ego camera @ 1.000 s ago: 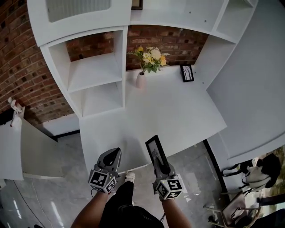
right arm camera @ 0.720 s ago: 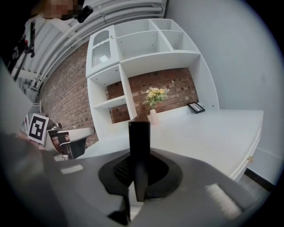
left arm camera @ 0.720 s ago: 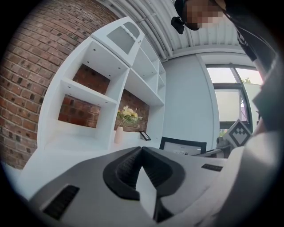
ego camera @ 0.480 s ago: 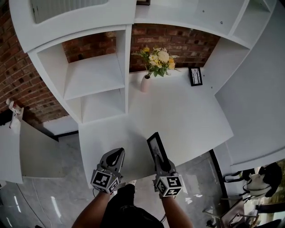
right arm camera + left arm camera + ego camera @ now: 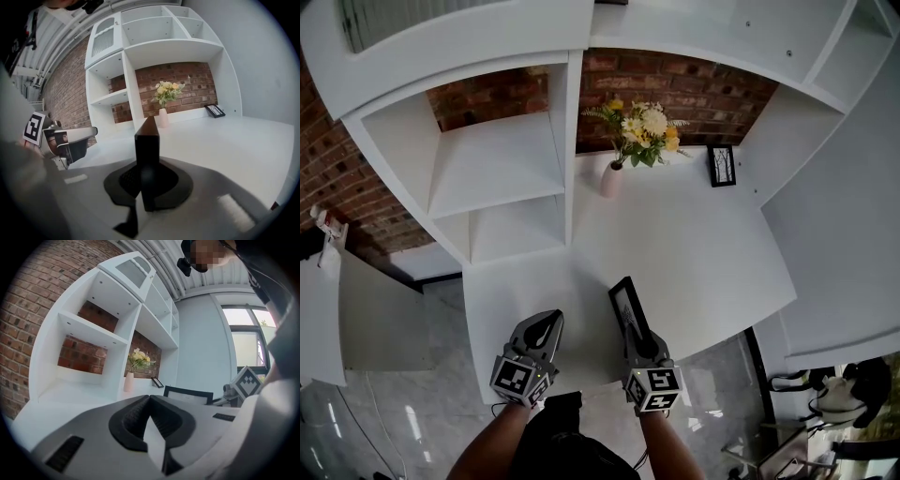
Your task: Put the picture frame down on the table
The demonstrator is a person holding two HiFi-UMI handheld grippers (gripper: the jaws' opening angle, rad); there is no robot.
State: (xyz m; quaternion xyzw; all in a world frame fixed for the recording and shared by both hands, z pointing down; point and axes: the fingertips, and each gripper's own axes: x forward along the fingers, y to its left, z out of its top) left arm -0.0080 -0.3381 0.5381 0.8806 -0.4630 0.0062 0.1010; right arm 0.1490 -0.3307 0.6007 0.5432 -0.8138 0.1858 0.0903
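Right gripper view: the black picture frame (image 5: 146, 140) appears edge-on, clamped upright between the right gripper's (image 5: 143, 185) jaws. Left gripper view: only here does the frame's pale front face show. The left gripper (image 5: 149, 397) has its jaws together, with nothing between them. Head view: the frame projects forward from the right gripper over the near edge of the white table (image 5: 694, 244). Contact with the table cannot be determined.

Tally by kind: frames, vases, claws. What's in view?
Frames: 2, the held frame and the back frame
Vases: 1, the vase with flowers
Claws: 2, the left claw, shut and empty, and the right claw, shut on the held frame
Total: 5
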